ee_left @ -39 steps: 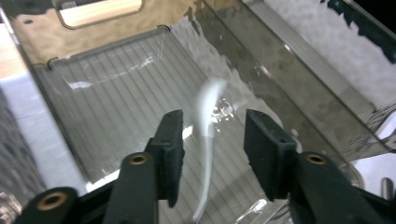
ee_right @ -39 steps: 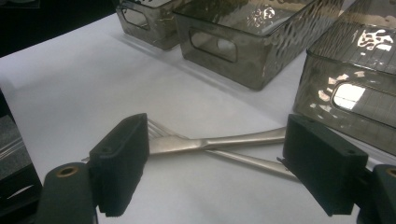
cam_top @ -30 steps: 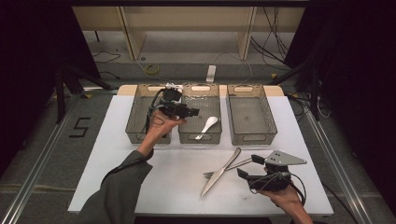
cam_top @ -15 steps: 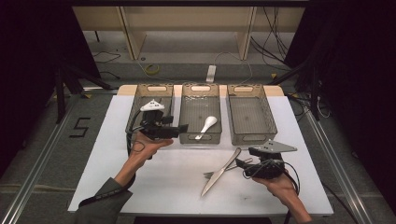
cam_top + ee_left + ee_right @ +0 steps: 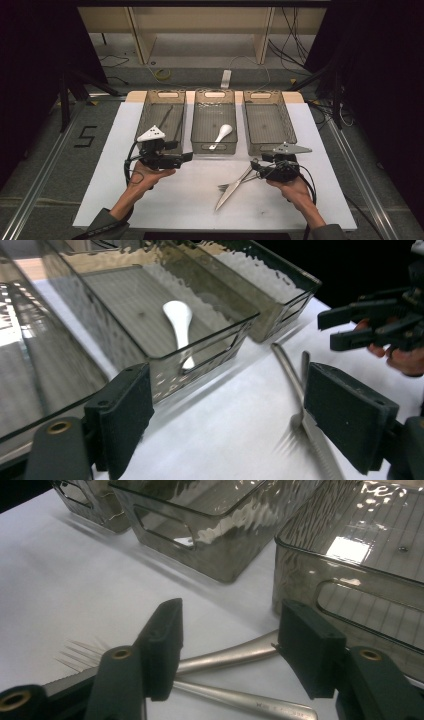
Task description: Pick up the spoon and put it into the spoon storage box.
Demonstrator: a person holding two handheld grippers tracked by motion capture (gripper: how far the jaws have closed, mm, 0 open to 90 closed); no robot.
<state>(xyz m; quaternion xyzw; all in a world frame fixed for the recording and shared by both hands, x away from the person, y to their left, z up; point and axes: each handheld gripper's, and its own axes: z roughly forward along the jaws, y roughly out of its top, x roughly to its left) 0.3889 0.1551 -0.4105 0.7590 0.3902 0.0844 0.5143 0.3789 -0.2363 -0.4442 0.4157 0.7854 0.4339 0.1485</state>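
Two utensils, knife (image 5: 231,191) and fork (image 5: 235,183), run 1-to-7 o'clock; right gripper (image 5: 256,166), nearer, has just been closing around their handles, ungripped; left gripper (image 5: 188,157) released.

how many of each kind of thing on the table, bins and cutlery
bins: 3, left, middle, right
chopsticks in the left bin: 1 pair
spoon: 1
fork: 1
knife: 1
total: 7

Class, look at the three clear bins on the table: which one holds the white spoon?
The middle bin: the white spoon lies in it; the left bin holds dark sticks, the right bin looks empty.
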